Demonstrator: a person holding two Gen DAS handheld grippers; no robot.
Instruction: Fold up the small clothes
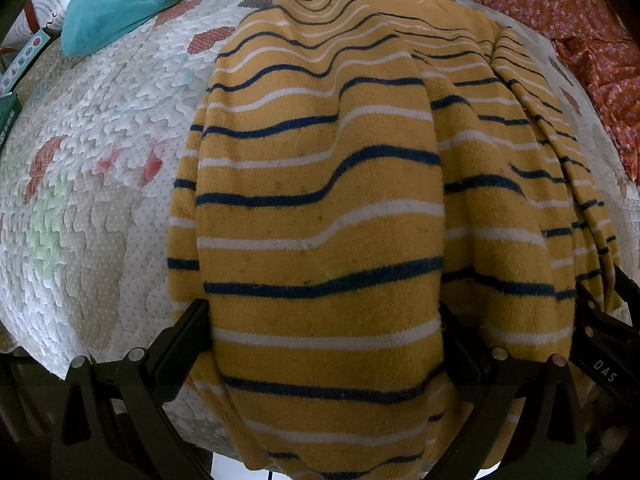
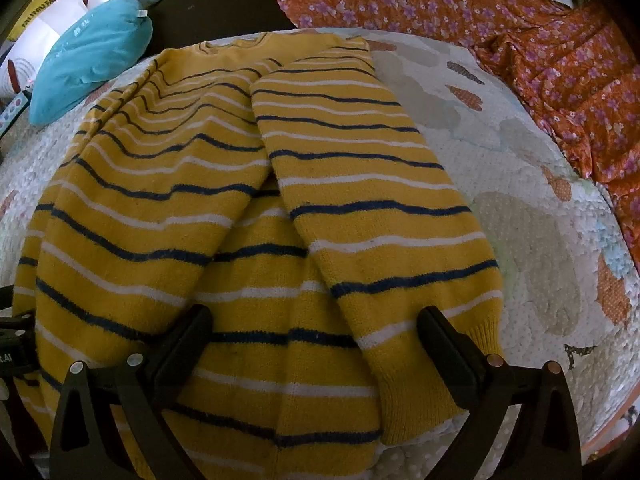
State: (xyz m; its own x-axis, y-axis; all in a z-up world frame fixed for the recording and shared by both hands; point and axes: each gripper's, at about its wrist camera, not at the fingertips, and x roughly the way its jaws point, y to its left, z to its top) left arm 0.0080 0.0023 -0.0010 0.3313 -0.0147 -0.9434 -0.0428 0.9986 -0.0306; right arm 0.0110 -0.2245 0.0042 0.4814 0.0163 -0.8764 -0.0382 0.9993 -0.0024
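Sweater first: a mustard-yellow knitted sweater [image 2: 256,264] with navy and white stripes is lying spread on the bed, both sleeves folded in over its body. The left gripper [image 1: 324,336] is hovering at the hem end with its two black fingers spread wide, one on each side of the left-hand folded sleeve [image 1: 320,208]; the jaws are released and gripping nothing, though the cloth is bulging up between them. The right gripper [image 2: 316,340] is standing likewise parted, its fingers straddling the sweater's lower body and the ribbed cuff [image 2: 424,380] of the right-hand sleeve, with no fabric pinched. In the left wrist view the right gripper's black frame is showing at the far right edge, just beside the sweater's side.

Outward from there, the sweater's neckline [image 2: 236,46] is pointing away from both grippers. Beneath it a white quilted bedspread [image 2: 520,208] with pale animal and carrot patches is covering the bed. An orange cloth with purple flowers [image 2: 500,32] is lying crumpled along the bedspread's far right side. A teal cushion [image 2: 88,56] is resting beyond the far left corner, apart from the sweater.
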